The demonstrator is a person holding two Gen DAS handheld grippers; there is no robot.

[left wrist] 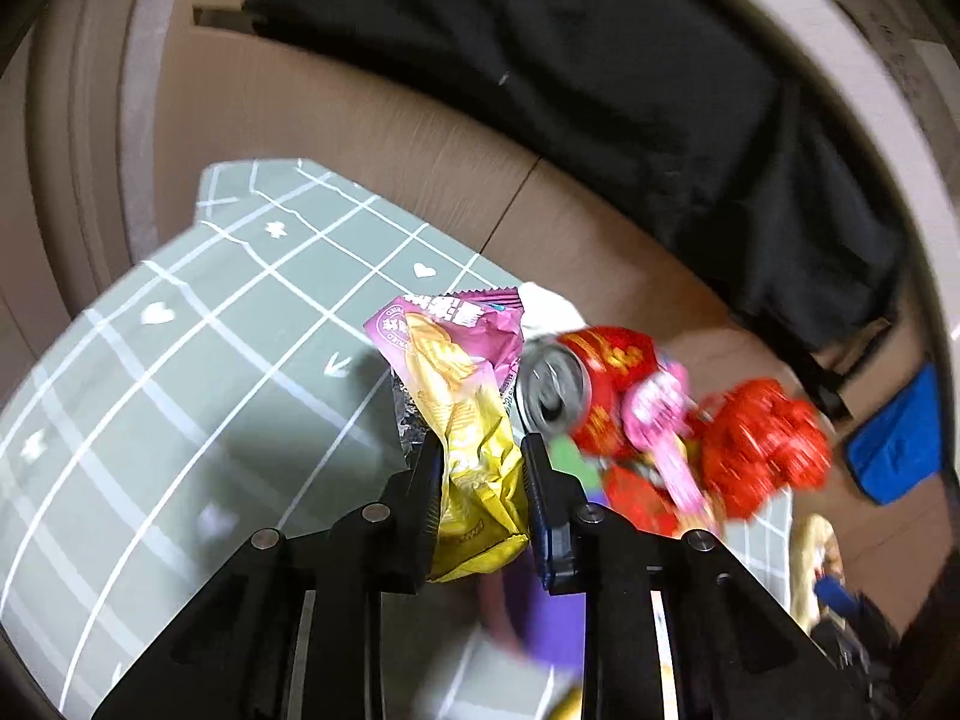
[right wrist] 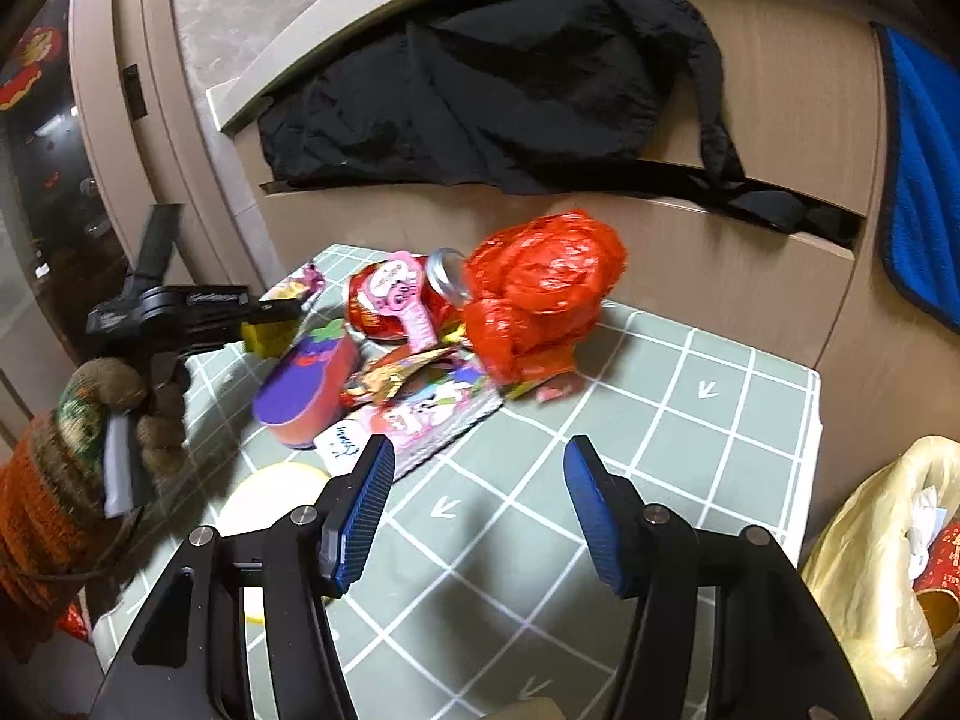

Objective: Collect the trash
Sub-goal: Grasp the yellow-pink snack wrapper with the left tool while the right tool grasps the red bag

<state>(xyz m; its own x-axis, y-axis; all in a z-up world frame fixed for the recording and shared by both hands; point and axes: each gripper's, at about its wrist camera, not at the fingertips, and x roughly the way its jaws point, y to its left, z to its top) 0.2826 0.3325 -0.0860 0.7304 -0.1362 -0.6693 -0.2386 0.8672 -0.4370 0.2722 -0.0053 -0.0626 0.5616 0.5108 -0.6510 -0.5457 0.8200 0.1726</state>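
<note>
My left gripper (left wrist: 480,450) is shut on a yellow and pink snack wrapper (left wrist: 462,414), held above the green checked table (left wrist: 180,390). Right of it lie a red drink can (left wrist: 576,378), a pink toy watch (left wrist: 660,420) and a crumpled red plastic bag (left wrist: 762,450). In the right wrist view my right gripper (right wrist: 480,468) is open and empty above the table (right wrist: 690,450), short of the trash pile: the red bag (right wrist: 540,288), the can (right wrist: 444,276), the pink watch (right wrist: 408,300), a colourful printed packet (right wrist: 432,402). The left gripper (right wrist: 270,315) shows at the left with the wrapper.
A purple eggplant-shaped box (right wrist: 306,384) and a white round lid (right wrist: 270,492) lie at the table's left. A yellowish plastic bag (right wrist: 882,570) holding trash hangs at the right edge. A black garment (right wrist: 480,90) and a blue cloth (right wrist: 924,168) hang on the headboard behind.
</note>
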